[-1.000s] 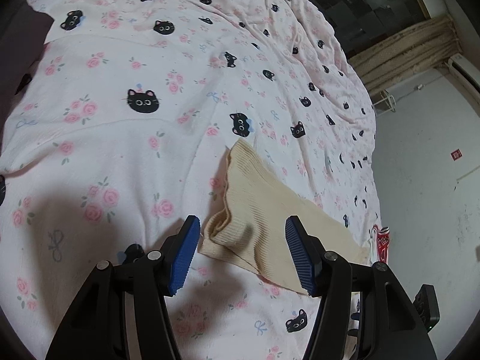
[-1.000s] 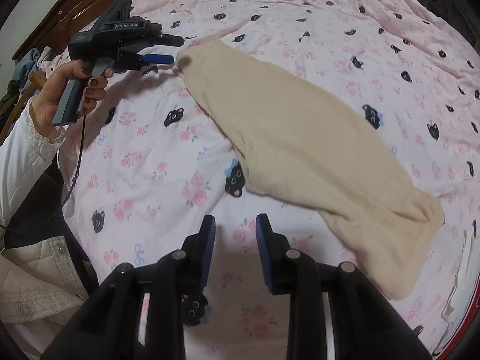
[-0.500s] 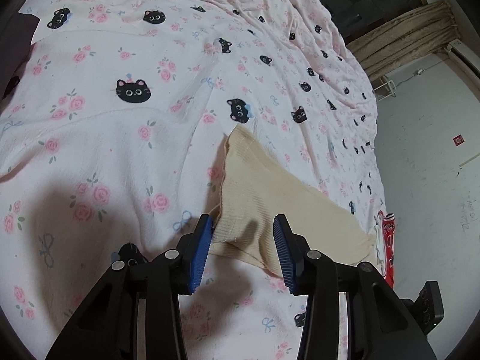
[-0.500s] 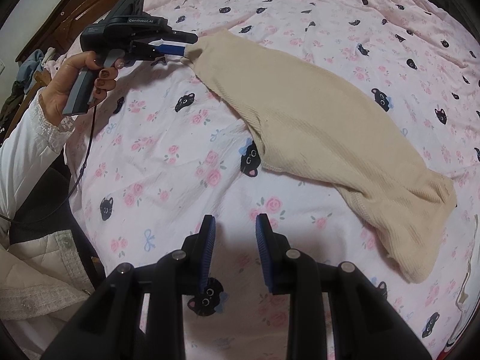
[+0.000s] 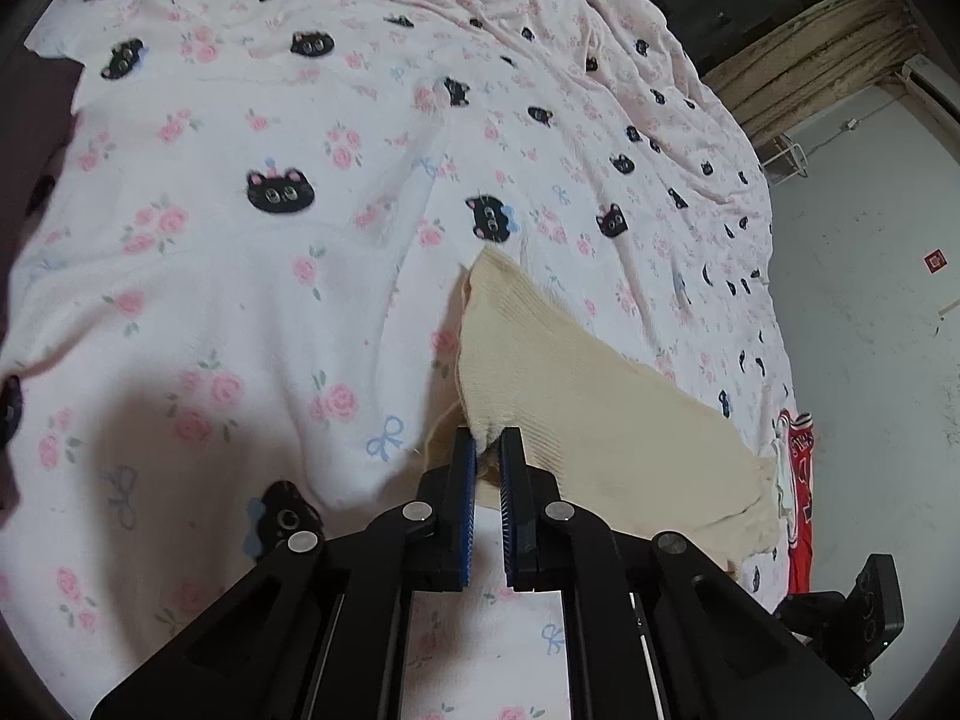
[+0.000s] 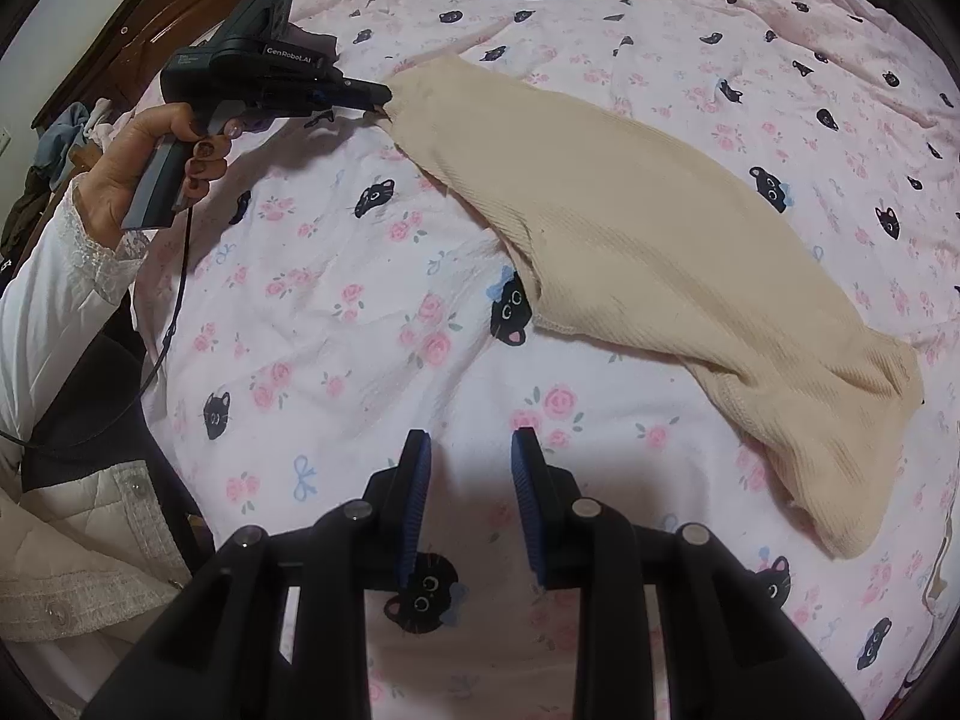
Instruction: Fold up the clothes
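A cream ribbed knit garment (image 6: 648,252) lies stretched across the pink cat-and-rose bedsheet (image 6: 336,324). My left gripper (image 5: 487,441) is shut on the garment's (image 5: 576,414) near corner, with the knit pinched between its blue pads. In the right wrist view the same left gripper (image 6: 381,101), held by a hand (image 6: 150,162), grips the garment's far left end. Over bare sheet in front of the garment, my right gripper (image 6: 469,450) stands partly open with nothing between its fingers.
The bedsheet (image 5: 270,312) covers the whole bed and is wrinkled. A red item (image 5: 798,498) lies at the bed's right edge by a white wall (image 5: 870,360). A wooden headboard (image 6: 150,6) and a person's white sleeve (image 6: 54,300) are at the left.
My left gripper's jaws closed from wide apart onto the garment's corner. The garment's left end has shifted slightly with it. The right gripper kept its opening and hardly moved.
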